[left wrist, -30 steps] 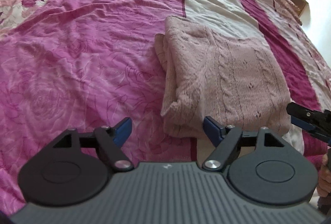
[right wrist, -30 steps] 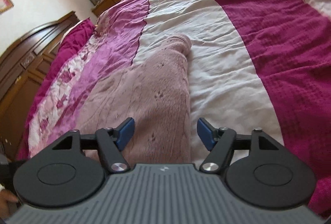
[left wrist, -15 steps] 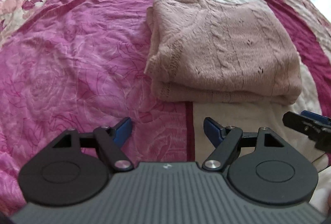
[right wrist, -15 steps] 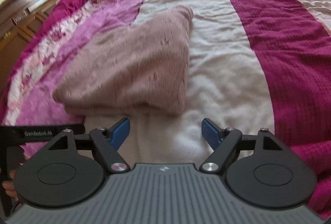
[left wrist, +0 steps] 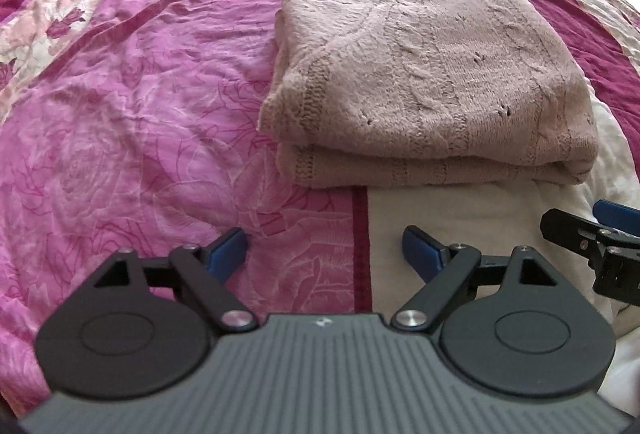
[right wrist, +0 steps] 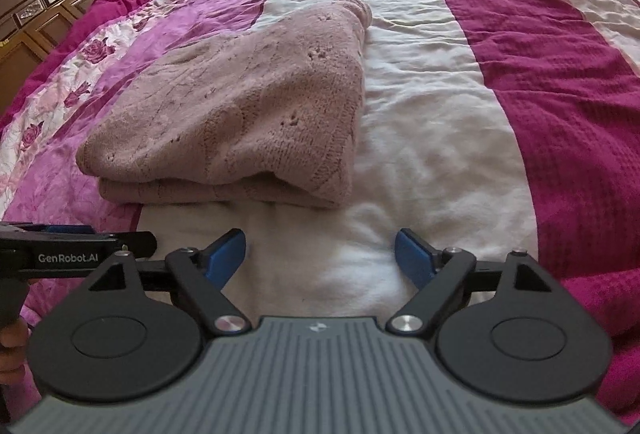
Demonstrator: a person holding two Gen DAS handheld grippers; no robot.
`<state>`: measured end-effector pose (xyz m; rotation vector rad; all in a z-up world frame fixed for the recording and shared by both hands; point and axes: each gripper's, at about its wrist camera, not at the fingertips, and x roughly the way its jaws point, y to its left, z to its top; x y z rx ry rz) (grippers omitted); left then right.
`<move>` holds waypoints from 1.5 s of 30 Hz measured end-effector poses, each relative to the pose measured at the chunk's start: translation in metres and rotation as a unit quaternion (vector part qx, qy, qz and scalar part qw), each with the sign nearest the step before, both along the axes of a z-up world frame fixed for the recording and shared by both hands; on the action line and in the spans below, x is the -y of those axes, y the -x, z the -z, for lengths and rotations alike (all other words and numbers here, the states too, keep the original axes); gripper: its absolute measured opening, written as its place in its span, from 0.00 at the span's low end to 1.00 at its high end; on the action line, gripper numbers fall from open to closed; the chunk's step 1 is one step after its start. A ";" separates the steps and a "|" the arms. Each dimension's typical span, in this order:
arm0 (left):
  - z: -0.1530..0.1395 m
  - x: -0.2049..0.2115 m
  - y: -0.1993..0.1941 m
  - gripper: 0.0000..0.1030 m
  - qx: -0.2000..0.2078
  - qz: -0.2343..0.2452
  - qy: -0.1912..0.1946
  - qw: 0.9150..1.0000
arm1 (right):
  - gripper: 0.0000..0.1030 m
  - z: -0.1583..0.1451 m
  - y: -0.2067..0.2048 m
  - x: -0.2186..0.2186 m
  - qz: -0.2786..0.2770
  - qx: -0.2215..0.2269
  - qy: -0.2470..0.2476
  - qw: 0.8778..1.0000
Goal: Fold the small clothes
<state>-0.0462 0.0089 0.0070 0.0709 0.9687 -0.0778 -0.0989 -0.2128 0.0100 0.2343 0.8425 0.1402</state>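
While both grippers, left (left wrist: 324,244) and right (right wrist: 320,246), gape wide and empty at lower frame, the folded sweater (left wrist: 432,81) lies mid-frame on the bedspread (left wrist: 140,93), headboard (right wrist: 52,5) upper left.

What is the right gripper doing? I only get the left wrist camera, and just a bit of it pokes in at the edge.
Observer: The right gripper has its jaws wide open with nothing between them, stopped short of the folded sweater.
Operator: Does my left one have writing on it?
Observer: Yes, the left gripper has a label on its side reading GenRobot.AI.
Operator: Who is holding it?
Observer: A hand is wrapped around its handle, low at the left edge of the right wrist view.
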 end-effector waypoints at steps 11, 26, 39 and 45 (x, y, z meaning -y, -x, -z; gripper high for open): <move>0.001 0.000 0.000 0.85 0.004 -0.003 0.001 1.000 | 0.89 0.003 -0.001 0.000 -0.003 0.004 -0.001 1.000; 0.002 0.001 0.001 0.85 0.005 -0.002 -0.002 1.000 | 0.89 0.003 -0.001 0.000 -0.004 0.005 -0.001 1.000; 0.002 0.001 0.001 0.85 0.005 -0.002 -0.002 1.000 | 0.90 0.003 0.000 -0.001 -0.004 0.006 -0.001 1.000; 0.002 0.001 0.001 0.85 0.005 -0.002 -0.003 1.000 | 0.90 0.003 0.000 -0.001 -0.004 0.006 0.000 1.000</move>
